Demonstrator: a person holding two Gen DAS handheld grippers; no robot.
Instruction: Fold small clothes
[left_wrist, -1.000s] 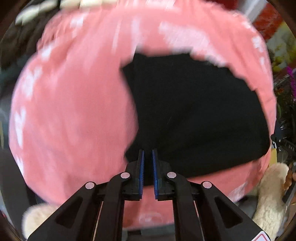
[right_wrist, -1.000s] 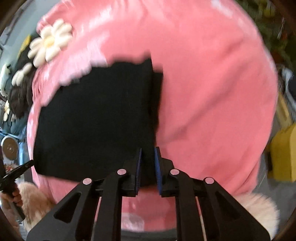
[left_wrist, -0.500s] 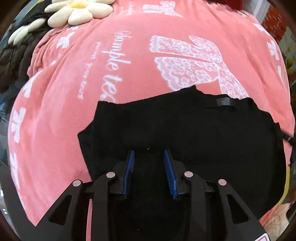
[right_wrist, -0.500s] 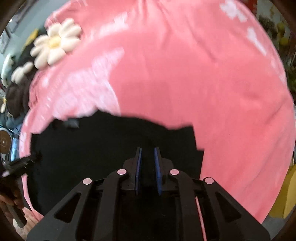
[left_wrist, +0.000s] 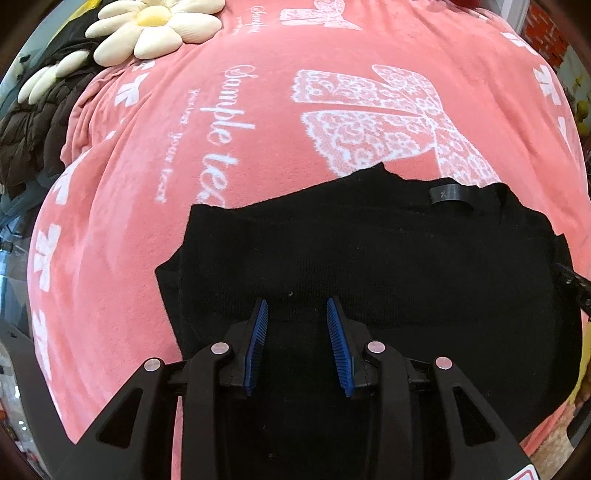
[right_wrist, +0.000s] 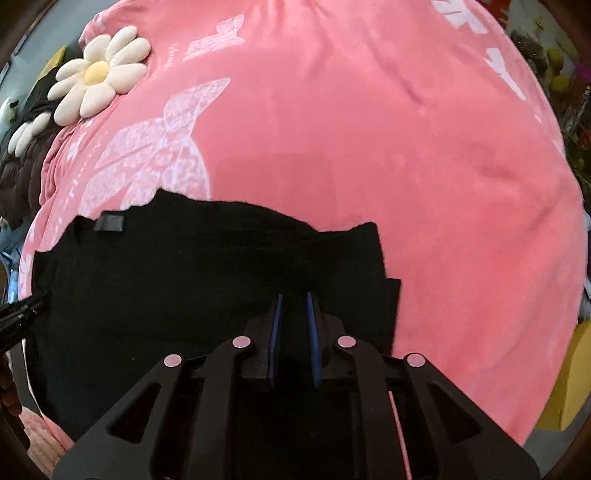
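Pink blanket (left_wrist: 258, 155) spreads under a black garment (left_wrist: 388, 258), now doubled over at six o'clock; left claw (left_wrist: 295, 314) has just released, right claw (right_wrist: 293, 306) stays nearly clenched on cloth.

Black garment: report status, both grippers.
Left gripper open above black garment. Right gripper narrowly parted, grip unclear. Garment flat on pink blanket. Nothing blocking.
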